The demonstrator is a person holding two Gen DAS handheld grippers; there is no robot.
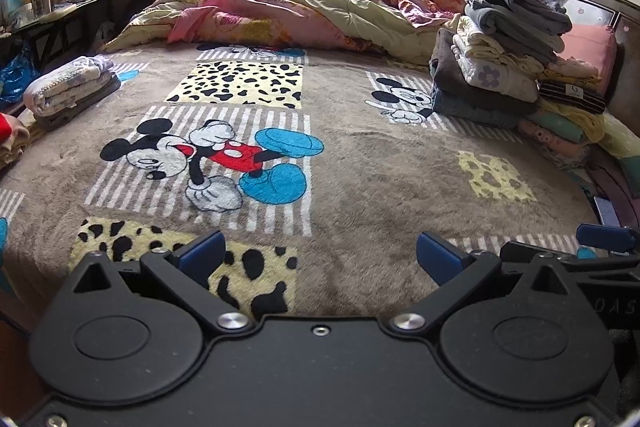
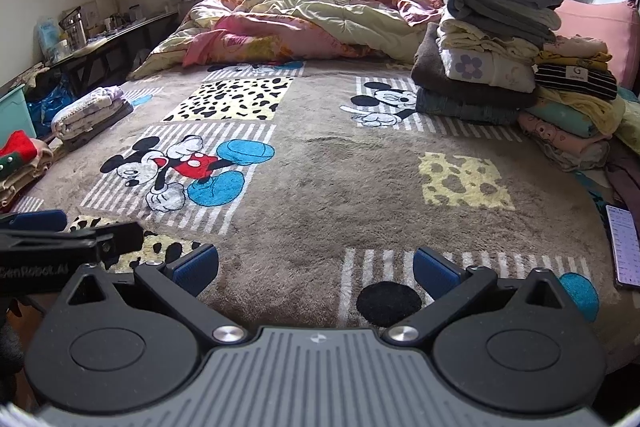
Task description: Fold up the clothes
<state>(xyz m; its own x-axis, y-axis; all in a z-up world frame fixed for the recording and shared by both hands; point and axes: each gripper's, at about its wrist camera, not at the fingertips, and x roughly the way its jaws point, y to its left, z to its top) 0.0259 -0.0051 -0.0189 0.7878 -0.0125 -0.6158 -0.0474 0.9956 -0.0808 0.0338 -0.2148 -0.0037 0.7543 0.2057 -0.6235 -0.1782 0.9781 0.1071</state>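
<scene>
My left gripper (image 1: 320, 255) is open and empty, low over the near edge of the bed's Mickey Mouse blanket (image 1: 360, 167). My right gripper (image 2: 316, 269) is open and empty too, beside it over the same blanket (image 2: 340, 179). A tall stack of folded clothes (image 1: 504, 51) stands at the far right of the bed; it also shows in the right wrist view (image 2: 492, 39). A small folded pile (image 1: 72, 87) lies at the left edge, also in the right wrist view (image 2: 92, 117). No garment lies between the fingers of either gripper.
A crumpled pink and yellow quilt (image 1: 304, 7) fills the far end under the window. A phone (image 2: 624, 247) lies at the bed's right edge. More folded clothes with a red piece (image 2: 20, 159) sit at the left. A cluttered dark side table (image 1: 60, 11) stands left.
</scene>
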